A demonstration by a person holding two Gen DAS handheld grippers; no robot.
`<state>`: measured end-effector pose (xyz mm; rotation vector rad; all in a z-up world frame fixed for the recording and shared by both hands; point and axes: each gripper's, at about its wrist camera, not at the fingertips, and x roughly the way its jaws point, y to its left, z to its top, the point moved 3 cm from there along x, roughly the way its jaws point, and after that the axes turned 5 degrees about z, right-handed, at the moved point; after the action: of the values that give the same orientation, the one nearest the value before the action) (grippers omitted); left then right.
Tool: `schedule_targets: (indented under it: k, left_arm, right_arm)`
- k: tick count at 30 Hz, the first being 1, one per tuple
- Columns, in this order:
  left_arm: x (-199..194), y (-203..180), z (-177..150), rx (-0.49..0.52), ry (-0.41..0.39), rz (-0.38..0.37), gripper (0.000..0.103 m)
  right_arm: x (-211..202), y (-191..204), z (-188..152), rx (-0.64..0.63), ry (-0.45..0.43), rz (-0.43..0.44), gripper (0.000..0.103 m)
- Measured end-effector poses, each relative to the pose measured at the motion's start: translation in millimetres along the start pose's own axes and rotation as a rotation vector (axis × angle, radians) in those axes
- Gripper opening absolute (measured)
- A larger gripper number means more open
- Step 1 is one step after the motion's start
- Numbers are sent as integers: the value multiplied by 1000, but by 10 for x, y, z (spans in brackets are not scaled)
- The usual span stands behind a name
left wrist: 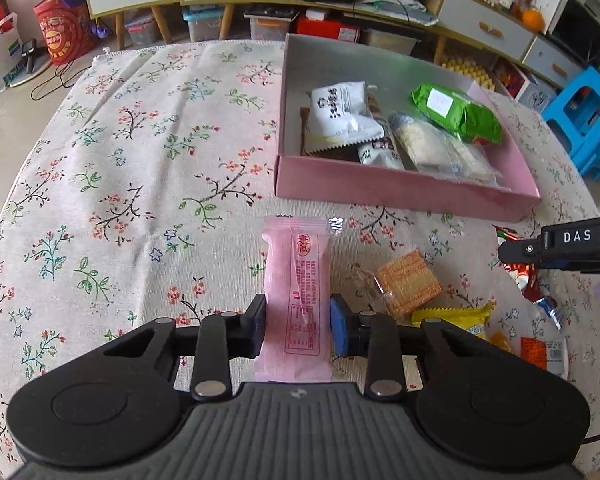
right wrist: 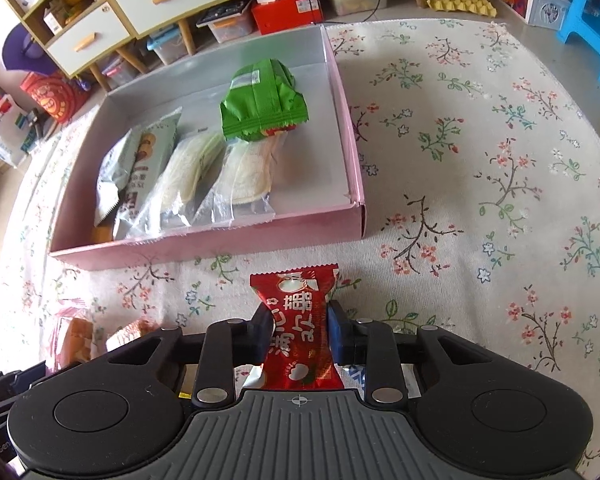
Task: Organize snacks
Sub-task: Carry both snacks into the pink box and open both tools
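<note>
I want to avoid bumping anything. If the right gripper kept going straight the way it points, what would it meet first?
Probably the near wall of the pink box. The right gripper, shut on the red snack packet, points across a bare strip of tablecloth toward it. Height is unclear, so it might pass over the wall.

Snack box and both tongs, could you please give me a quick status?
Left tongs shut on pink packet. Right tongs shut on red packet. Pink box part filled, path clear. Loose snacks remain.

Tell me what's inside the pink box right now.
Inside the pink box: a green packet, a white printed packet, clear-wrapped pale snacks and a brown-labelled packet partly buried. Anything beneath the pile is hidden.
</note>
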<state>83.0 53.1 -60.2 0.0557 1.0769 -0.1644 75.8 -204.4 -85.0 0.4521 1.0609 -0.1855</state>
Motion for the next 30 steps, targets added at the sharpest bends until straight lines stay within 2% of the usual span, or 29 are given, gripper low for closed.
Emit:
schedule_targets:
  k: [11, 17, 21, 24, 30]
  left_arm:
    - [-144, 70, 87, -54, -57, -44, 29]
    - [-235, 37, 203, -84, -111, -73, 29]
    - [-278, -65, 344, -95, -157, -107, 29]
    - [-243, -202, 465, -66, -175, -113, 29]
    - [-17, -441, 659, -26, -179, -127, 29]
  right_arm:
    - [-261, -5, 35, 40, -44, 85, 27]
    - [-408, -21, 151, 80, -106, 132, 27]
    - [-373, -55, 274, 103, -137, 157, 27]
    - [-306, -81, 359, 123, -155, 175, 27]
    - [-146, -87, 469, 117, -193, 201, 27]
